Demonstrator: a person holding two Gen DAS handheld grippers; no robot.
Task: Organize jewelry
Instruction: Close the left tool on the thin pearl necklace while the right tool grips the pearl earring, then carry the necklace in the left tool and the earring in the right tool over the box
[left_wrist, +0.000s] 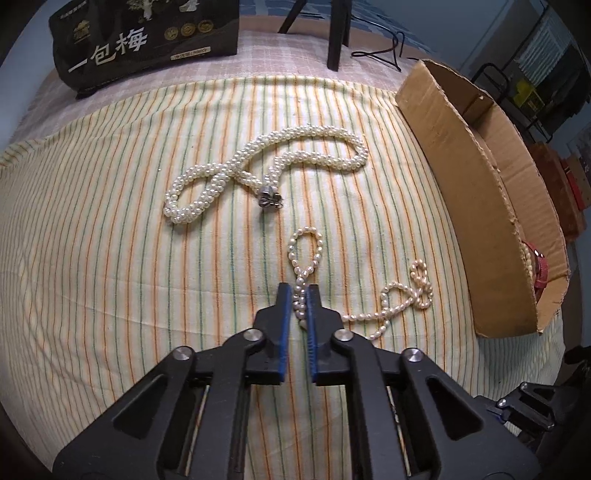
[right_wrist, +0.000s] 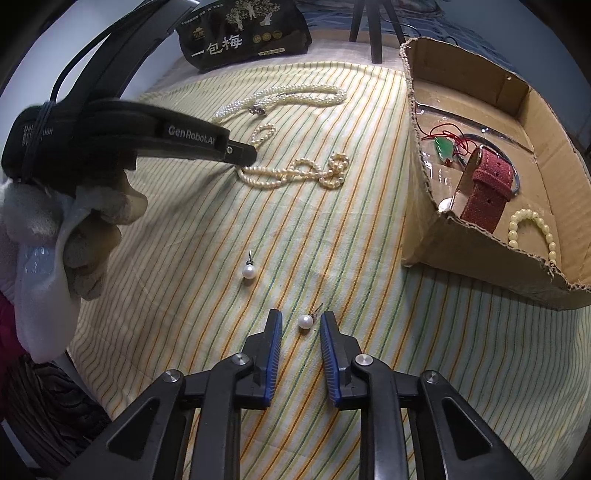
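Sorting looks about halfway done, going by what's already in the cardboard box (right_wrist: 476, 240) versus what's still out on the striped cloth (right_wrist: 332, 229).

In the box so far: a red watch strap (right_wrist: 491, 188), a green pendant on a red cord (right_wrist: 445, 149), a pale bead bracelet (right_wrist: 535, 229) and something dark and ring-shaped under the strap that I can't make out. It's all in one open compartment, loosely dropped in, not arranged.

Still on the cloth: the thick woven pearl necklace (left_wrist: 295, 155) with its metal clasp, far side of the counter; the thin pearl strand (left_wrist: 391, 299), lying in loops nearer the box; and two pearl stud earrings. One stud (right_wrist: 246, 271) sits on its own mid-cloth, the other stud (right_wrist: 306, 322) is right between the right gripper's (right_wrist: 301, 325) jaws.

The left gripper (left_wrist: 300, 295) has its jaws pressed in on one end of the thin strand, pinching a few pearls, with the rest trailing off toward the box. The strand still seems to be resting on the cloth, not lifted. The right gripper's jaws are spread, one either side of the stud with gaps on both sides, so nothing is grabbed there yet.

My guess: strand goes in the box next, then the studs, then the big necklace. So four pieces left.
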